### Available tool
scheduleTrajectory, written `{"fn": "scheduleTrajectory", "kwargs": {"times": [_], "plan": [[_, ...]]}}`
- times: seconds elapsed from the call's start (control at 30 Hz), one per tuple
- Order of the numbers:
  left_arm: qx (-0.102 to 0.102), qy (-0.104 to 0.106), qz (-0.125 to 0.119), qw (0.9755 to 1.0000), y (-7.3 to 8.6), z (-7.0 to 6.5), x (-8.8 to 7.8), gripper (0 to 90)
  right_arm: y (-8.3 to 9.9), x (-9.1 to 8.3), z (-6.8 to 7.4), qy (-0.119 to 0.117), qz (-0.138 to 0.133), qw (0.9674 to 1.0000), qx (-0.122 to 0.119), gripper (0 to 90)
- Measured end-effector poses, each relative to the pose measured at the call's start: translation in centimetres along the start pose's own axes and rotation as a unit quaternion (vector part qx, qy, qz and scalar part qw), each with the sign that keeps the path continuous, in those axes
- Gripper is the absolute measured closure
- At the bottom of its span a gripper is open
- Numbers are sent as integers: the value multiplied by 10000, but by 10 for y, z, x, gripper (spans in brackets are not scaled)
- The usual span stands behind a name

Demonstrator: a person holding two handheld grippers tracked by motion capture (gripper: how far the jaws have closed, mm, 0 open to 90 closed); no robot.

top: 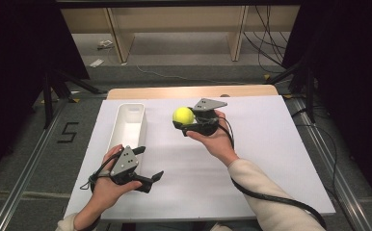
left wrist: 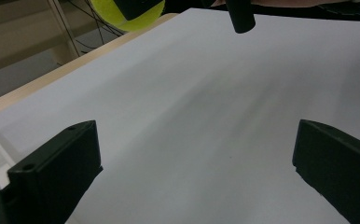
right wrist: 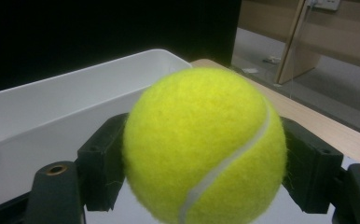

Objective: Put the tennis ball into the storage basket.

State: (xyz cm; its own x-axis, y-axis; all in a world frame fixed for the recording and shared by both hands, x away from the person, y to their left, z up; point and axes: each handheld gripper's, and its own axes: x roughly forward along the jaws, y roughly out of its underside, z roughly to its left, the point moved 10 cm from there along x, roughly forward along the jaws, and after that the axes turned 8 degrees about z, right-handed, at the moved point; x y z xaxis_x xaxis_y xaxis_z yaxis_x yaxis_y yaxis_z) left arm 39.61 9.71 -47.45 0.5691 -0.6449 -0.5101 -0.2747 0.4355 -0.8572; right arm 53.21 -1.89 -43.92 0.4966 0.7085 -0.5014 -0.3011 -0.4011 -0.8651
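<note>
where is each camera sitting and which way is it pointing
High view: above the person's side, looking forward and down on the white table; forearms, left gripper, right gripper.
Left gripper view: rides the left gripper, looking across the table between its open jaws.
Right gripper view: rides the right gripper, facing the white bin.
All three share the tennis ball.

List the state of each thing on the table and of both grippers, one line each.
tennis ball: clamped between the right gripper's jaws, held off the table.
right gripper: shut on the tennis ball, pointing toward the bin.
left gripper: open, holding nothing, low over the board.
white bin: upright, looks empty.
white board: flat on the table.
</note>
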Motion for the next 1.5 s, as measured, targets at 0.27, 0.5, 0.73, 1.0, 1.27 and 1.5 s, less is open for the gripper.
{"fn": "scheduleTrajectory", "kwargs": {"times": [0.27, 0.5, 0.73, 1.0, 1.27, 1.5], "plan": [[16, -1, -12, 10000, -1, 0, -1, 4, -1, 4, 4, -32, 15, 10000, -17, 261], [19, -8, -6, 10000, -1, 0, -1, 4, -2, 6, 5, -52, 13, 10000, -26, 261], [24, -10, -2, 10000, -1, 0, -1, 4, -3, 9, 8, -83, 28, 10000, -39, 261], [27, -15, -6, 10000, -1, 0, -1, 4, -6, 12, 12, -117, 5, 9999, -63, 261], [26, -12, -7, 10000, -1, 0, -1, 4, -7, 14, 13, -122, 1, 9999, -69, 262], [23, -7, -4, 10000, -1, 0, -1, 5, -8, 16, 16, -145, 7, 9999, -80, 261]]}}
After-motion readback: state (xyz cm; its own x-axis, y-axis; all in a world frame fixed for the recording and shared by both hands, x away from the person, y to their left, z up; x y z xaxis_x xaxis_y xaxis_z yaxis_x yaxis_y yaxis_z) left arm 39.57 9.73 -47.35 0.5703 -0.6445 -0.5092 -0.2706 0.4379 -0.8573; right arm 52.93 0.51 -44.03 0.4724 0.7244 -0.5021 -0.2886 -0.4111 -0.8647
